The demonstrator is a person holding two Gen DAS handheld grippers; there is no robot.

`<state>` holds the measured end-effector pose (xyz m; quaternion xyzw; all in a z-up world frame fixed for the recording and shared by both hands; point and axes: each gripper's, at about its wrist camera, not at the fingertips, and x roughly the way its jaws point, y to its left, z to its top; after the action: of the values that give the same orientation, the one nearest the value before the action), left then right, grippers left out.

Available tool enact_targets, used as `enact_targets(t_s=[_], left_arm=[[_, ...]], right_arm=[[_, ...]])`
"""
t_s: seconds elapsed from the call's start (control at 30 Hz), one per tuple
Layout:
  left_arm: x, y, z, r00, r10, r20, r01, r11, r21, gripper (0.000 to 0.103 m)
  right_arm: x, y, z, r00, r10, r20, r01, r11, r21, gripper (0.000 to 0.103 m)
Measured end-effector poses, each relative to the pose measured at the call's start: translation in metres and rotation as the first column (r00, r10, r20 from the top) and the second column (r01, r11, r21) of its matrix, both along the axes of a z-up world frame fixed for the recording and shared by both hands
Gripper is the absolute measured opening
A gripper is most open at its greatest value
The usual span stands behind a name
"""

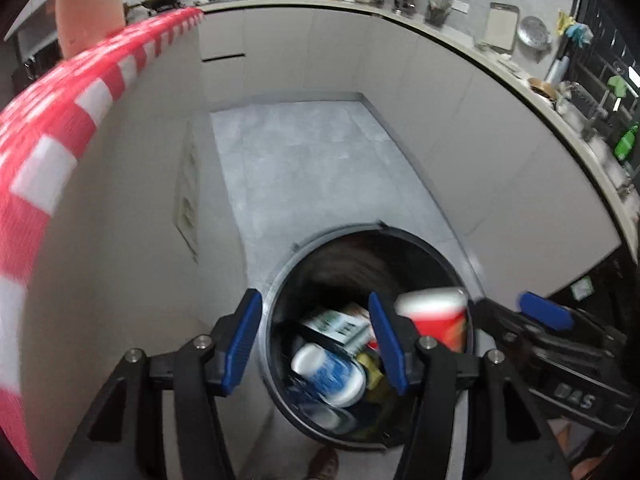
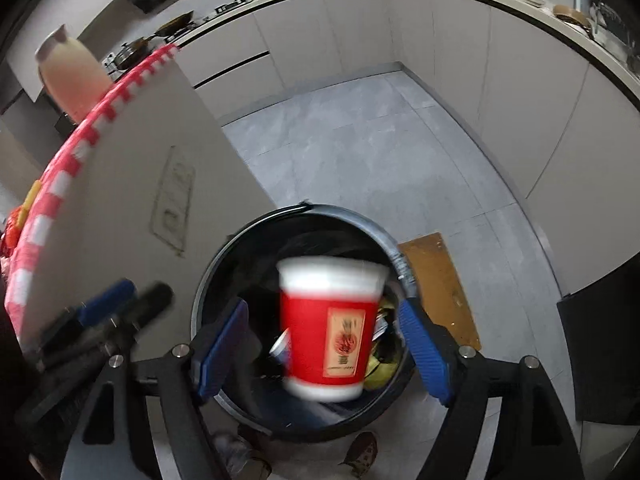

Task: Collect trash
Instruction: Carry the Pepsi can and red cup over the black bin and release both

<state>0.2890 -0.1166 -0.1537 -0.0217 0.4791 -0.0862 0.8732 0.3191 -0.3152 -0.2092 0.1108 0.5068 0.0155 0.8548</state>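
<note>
Two grippers hang over the black trash bin (image 2: 224,264). Right gripper (image 2: 326,344) stands wide, its blue pads clear of the blurred red cup (image 2: 328,328) above the bin's mouth. Left gripper (image 1: 316,346) is half-spread, holding nothing.
</note>
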Motion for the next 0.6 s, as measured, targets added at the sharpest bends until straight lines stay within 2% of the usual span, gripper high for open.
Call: enact_targets(t_s=[0.07,0.23,0.6], left_arm=[[0.000,0.003,0.003,1.000,0.011,-0.012,-0.012,1.000,-0.029,0.059],[-0.008,-0.005,0.031,1.000,-0.023,0.002,0.023,0.999,-0.024,0.059],[-0.032,0.017,0.121,0.996,-0.049,0.074,0.058,0.992,-0.113,0.059]], right_arm=[[-0.003,-0.005,0.003,0.999,-0.013,0.030,0.013,1.000,-0.007,0.080],[-0.014,-0.013,0.026,0.996,-0.057,0.065,0.056,0.998,0.019,0.080],[-0.031,0.020,0.102,0.988,-0.012,0.154,0.010,1.000,0.015,0.080]])
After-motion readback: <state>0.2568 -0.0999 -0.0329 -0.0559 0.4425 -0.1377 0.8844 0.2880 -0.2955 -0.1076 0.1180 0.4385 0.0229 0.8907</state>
